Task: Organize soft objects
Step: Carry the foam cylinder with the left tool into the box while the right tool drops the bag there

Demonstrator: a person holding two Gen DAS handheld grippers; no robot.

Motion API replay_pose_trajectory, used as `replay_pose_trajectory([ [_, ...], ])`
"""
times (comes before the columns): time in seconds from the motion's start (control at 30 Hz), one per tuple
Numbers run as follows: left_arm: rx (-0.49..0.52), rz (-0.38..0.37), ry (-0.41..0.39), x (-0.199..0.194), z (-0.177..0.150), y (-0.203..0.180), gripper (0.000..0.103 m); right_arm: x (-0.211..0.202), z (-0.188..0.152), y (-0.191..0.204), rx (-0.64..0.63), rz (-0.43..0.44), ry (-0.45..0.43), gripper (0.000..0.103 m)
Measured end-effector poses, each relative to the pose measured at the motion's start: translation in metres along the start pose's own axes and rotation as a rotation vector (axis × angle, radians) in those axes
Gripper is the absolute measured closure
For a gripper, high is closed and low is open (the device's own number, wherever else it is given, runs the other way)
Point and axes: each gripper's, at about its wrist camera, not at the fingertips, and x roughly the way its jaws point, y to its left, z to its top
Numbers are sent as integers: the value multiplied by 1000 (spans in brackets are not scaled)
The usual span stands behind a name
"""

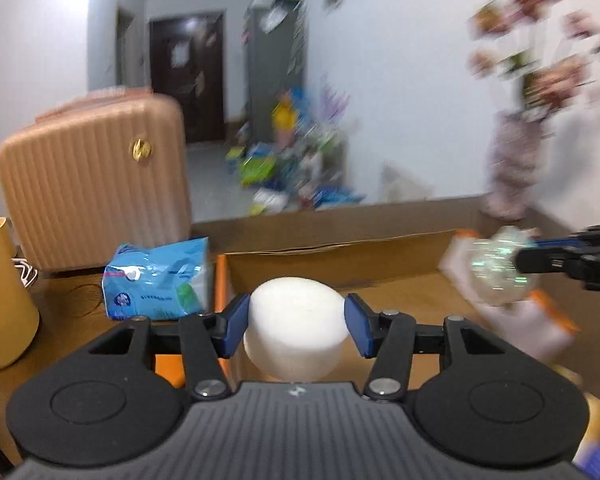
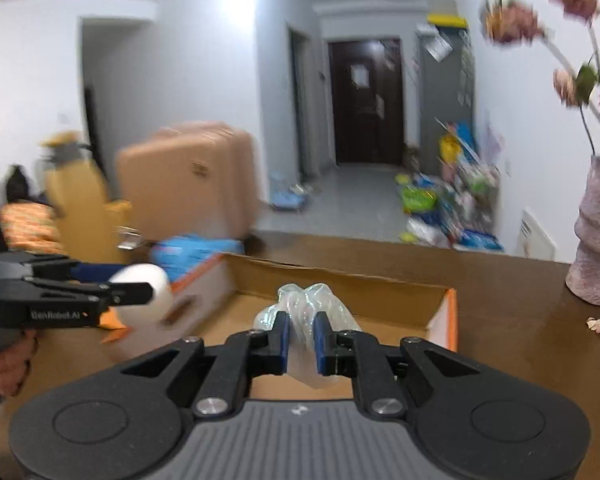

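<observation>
My left gripper [image 1: 296,330] is shut on a white foam cylinder [image 1: 296,332], its blue pads pressed on both sides, above the open cardboard box [image 1: 340,252]. From the right wrist view the same cylinder [image 2: 148,294] and left gripper [image 2: 140,294] hang over the box's left wall. My right gripper [image 2: 301,338] is shut on a crumpled clear plastic bag [image 2: 306,308] over the box [image 2: 340,280]. In the left wrist view that bag [image 1: 496,270] shows at the right, blurred, with the right gripper [image 1: 518,262] behind it.
A blue wipes pack [image 1: 158,278] lies on the brown table [image 1: 72,300] left of the box. A pink suitcase [image 1: 96,184] and a yellow container [image 1: 0,304] stand at the left. A vase with flowers [image 2: 598,236] stands at the table's right. A hand [image 2: 10,364] holds the left gripper.
</observation>
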Motion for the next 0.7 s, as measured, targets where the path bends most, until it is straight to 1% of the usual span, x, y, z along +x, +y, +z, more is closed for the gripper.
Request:
replay_pose_trajectory([
  [0.1,103,84,70,65,19,-3,49,66,20,-21,-19,-83,99,90],
  [0.13,110,112,100,86,23,-2,48,87,24,-29,-17,-99,139,90],
  [0.17,106,119,121,100,25,0,46,102,27,-36,-4,-107,167,86],
  [0.2,108,106,146,112,25,4,44,116,28,-42,0,-113,197,85],
  [0.23,112,113,150,119,26,4,39,128,27,-45,-2,-126,220,84],
  [0.3,135,113,140,124,25,3,31,146,27,-50,-21,-174,243,80],
  [0.33,131,107,143,127,25,3,30,151,27,-50,-30,-194,247,70],
  [0.37,129,103,147,128,25,4,30,154,26,-51,-32,-204,243,64],
  [0.4,123,99,146,128,26,6,30,156,25,-50,-35,-205,237,62],
  [0.5,106,83,161,128,27,12,28,150,23,-44,-51,-215,213,50],
  [0.53,104,89,162,126,27,14,28,147,25,-42,-58,-230,204,48],
  [0.6,99,95,156,115,28,16,28,136,30,-41,-49,-254,175,48],
  [0.7,87,90,131,84,33,20,28,104,41,-37,-47,-237,129,48],
])
